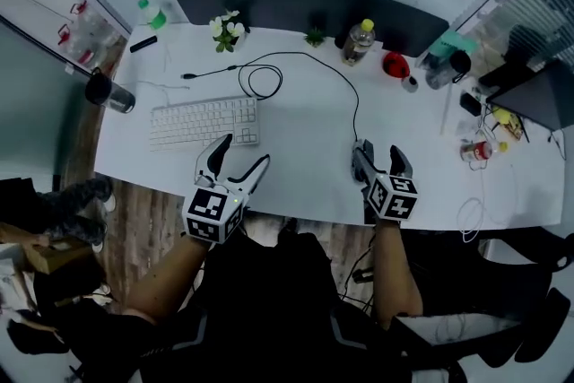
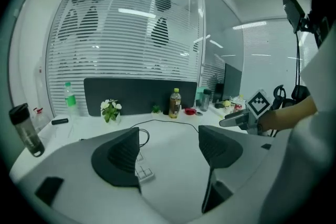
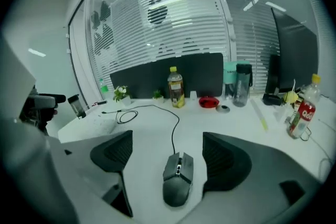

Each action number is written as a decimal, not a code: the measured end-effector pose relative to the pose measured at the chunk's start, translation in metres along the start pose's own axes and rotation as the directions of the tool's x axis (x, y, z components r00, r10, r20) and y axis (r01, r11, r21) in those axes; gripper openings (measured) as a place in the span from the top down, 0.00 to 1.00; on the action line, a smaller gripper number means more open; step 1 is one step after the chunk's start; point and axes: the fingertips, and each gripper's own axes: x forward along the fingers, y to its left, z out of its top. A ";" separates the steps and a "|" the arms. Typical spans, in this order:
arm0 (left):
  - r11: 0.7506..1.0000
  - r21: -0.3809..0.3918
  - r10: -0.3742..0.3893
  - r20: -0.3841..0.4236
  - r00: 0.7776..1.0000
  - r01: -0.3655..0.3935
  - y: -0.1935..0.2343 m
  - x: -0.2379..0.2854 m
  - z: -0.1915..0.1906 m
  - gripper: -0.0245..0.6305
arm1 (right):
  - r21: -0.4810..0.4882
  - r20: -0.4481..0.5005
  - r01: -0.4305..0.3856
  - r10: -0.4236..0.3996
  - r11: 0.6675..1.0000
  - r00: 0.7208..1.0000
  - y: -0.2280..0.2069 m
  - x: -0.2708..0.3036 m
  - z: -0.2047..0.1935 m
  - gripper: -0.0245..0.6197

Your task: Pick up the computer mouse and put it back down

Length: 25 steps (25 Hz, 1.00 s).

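A dark grey computer mouse [image 3: 178,179] rests on the white desk [image 1: 305,157]. It lies between the jaws of my right gripper [image 3: 167,148], which is open, with a gap on either side of the mouse. Its black cable [image 3: 174,131] runs away across the desk to a loose coil [image 1: 264,82]. In the head view my right gripper [image 1: 378,152] hovers near the desk's front edge and hides most of the mouse. My left gripper [image 1: 244,152] stands open and empty just below the keyboard; in its own view, the left gripper [image 2: 168,149] has nothing between its jaws.
A white keyboard [image 1: 204,122] lies at the desk's left. Along the back stand a small plant [image 1: 227,30], a yellow-capped bottle [image 1: 358,42], a red dish [image 1: 395,65] and a green-capped bottle [image 1: 152,13]. A black tumbler [image 1: 109,91] sits at the left edge, with clutter and a monitor [image 1: 538,94] at the right.
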 end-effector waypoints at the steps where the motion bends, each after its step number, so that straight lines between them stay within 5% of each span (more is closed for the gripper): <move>1: 1.000 -0.002 0.005 -0.008 1.000 -0.005 0.000 0.003 -0.006 0.41 | -0.002 -0.024 0.002 -0.002 1.000 1.000 -0.003 0.008 -0.010 0.32; 7: 0.997 -0.074 0.023 -0.066 0.998 -0.028 0.005 0.019 -0.044 0.41 | -0.031 -0.151 0.007 -0.012 1.000 0.988 -0.010 0.047 -0.062 0.33; 15: 0.995 -0.071 0.054 -0.145 0.988 -0.065 0.012 0.031 -0.089 0.41 | -0.038 -0.238 0.052 -0.060 0.998 0.970 -0.022 0.068 -0.106 0.36; 25: 0.990 -0.105 0.068 -0.192 0.979 -0.089 0.014 0.018 -0.112 0.41 | -0.089 -0.221 0.081 -0.099 0.993 0.970 -0.022 0.068 -0.109 0.48</move>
